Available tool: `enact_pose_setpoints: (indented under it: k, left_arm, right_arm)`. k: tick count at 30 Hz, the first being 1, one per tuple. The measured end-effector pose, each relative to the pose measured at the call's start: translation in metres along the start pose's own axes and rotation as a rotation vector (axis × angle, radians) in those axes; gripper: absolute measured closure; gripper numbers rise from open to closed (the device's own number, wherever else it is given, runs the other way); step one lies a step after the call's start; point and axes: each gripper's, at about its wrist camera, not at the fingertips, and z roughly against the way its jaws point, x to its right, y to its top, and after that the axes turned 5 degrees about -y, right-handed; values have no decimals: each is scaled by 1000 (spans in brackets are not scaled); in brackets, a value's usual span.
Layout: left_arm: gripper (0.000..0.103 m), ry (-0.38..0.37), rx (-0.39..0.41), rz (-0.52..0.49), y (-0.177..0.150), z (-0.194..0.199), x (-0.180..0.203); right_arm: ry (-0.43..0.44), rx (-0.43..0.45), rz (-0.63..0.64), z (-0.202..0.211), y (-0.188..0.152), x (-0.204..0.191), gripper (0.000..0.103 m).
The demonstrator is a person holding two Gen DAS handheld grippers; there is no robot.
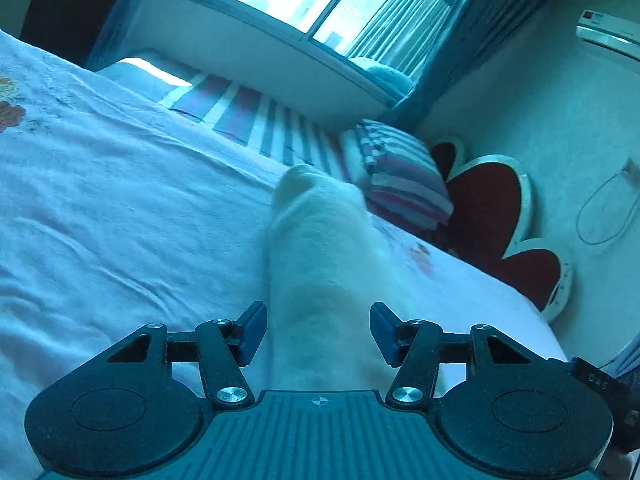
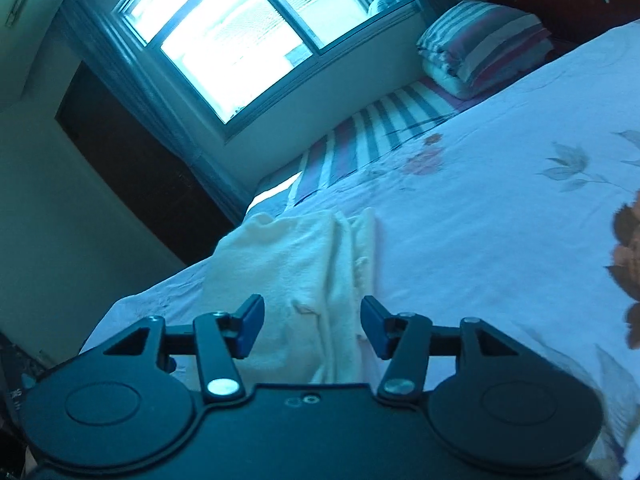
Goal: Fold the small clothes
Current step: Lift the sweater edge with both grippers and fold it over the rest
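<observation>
- Cream garment point(image 2: 296, 276), soft and fleecy, lies on the bed point(image 2: 480, 220); in the right wrist view we see it spread near the bed's left edge, with folds running lengthwise along its right side.
- In the left wrist view we see the same cloth point(image 1: 320, 248) stretching away from the camera as a long pale strip, its far end raised and blurred.
- Our left gripper point(image 1: 318, 330) has its jaws wide apart, the blue pads standing on either side of the cloth strip; whether they touch it we cannot tell.
- Our right gripper point(image 2: 312, 326) likewise has its jaws wide, the near part of the garment lying between the blue pads, nothing pinched.
- Under the garment we see a pale bedsheet point(image 1: 120, 208) with a flower print, wrinkled in places.
- Farther off, a striped sheet point(image 2: 360, 140) shows along the far side of the bed, and a striped pillow point(image 1: 400, 172) rests at its end.
- Beyond the pillow we see a red headboard point(image 1: 488, 200) with scalloped lobes.
- A bright window point(image 2: 236, 40) sits in the far wall, and an air conditioner point(image 1: 608, 36) hangs high on the right wall.
</observation>
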Motion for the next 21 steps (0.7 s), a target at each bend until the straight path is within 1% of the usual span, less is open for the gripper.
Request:
enact_pose_setpoints:
  k: [2,5,8,10,11,13,14,15,16,17,18,19,21]
  left_arm:
    - [47,20,-16,-20,7,-11,-7]
    - [47,16,-39,-23,12,-27,-11]
    - [47,31,-56,-41,15,-41,-11]
    - [40,33,-53,-19,21,-50,-14]
    - [35,42,-50,-19,22,-54,-16]
    - [33,38,-53,-24,22,-61,-20]
    - [33,31,-54,-18,21,-63,-22]
    - [32,28,-53,-15,21,-63,-22]
    - [32,31,-47,-15,22,-64,-23]
    - [32,39,-35,-18,23,-64,-23]
    - [32,45,-33,-20,23,-66,-24]
    - [32,44,-36,-18,24,-67,-23]
    - [32,37,-45,-24,25,-69,-20]
  right_arm:
    - [22,-42,28,-22,4,-8,55]
    - [11,-91,37,-48,8,-10,54]
    - [31,-160,6,-70,10,-5,53]
    - [81,-216,-15,-84,10,-2,53]
    - [116,-236,-19,-89,9,-2,52]
    - [163,-263,-36,-98,10,-2,52]
    - [152,-271,-42,-105,9,-2,54]
    - [149,-271,-50,-109,9,-1,58]
    - [163,-267,-65,-113,10,0,59]
    - [164,-260,-72,-114,11,0,63]
    - [157,-251,-70,-113,13,-1,77]
    - [151,-243,-61,-112,15,-2,89]
    - [128,-201,-2,-103,19,-10,90]
